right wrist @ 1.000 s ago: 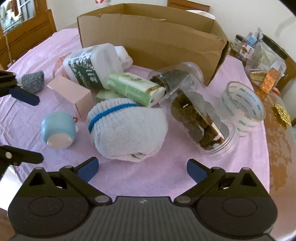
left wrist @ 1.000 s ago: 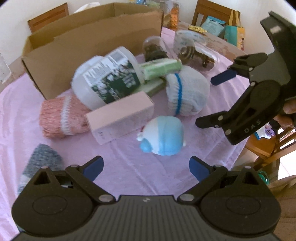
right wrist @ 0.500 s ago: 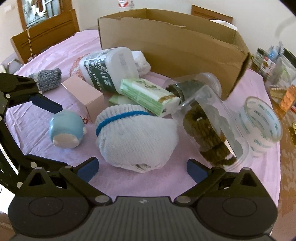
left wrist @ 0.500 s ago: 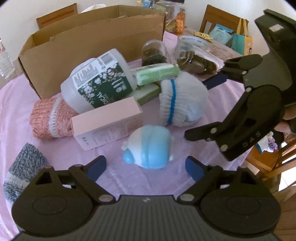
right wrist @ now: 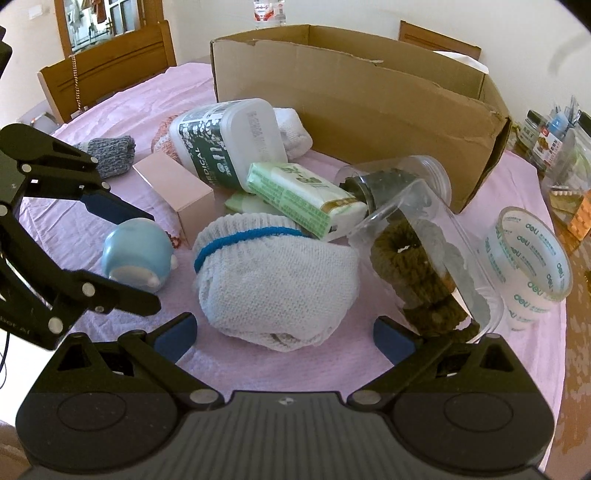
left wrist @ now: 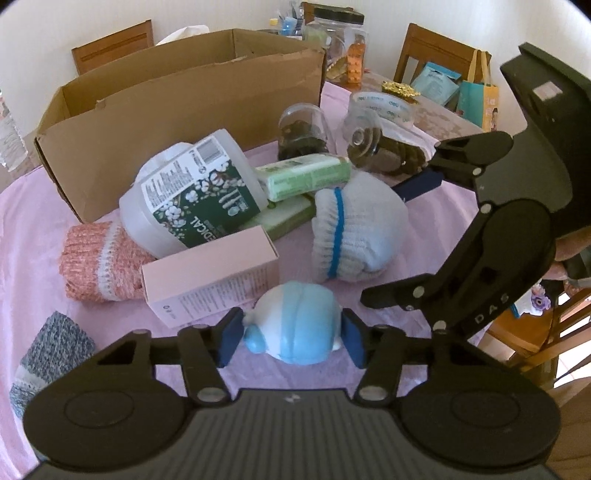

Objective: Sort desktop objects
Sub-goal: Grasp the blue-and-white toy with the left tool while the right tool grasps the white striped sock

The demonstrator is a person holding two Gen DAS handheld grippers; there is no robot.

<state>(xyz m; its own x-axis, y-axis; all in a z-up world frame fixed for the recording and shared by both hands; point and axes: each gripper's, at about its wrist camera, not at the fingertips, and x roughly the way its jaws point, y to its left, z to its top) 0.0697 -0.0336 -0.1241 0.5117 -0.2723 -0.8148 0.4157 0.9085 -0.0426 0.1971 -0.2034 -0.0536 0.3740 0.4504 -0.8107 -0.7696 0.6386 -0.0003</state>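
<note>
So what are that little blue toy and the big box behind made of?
The blue toy, between the left claw pads, looks like smooth glossy plastic or vinyl; I can't tell which. The box is plain brown cardboard, matte, with a torn, creased rim.

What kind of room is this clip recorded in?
Most likely a home dining room: wooden chairs ring a table under a pink tablecloth, cluttered with household items, and a wooden cabinet with glass panes stands behind.
</note>
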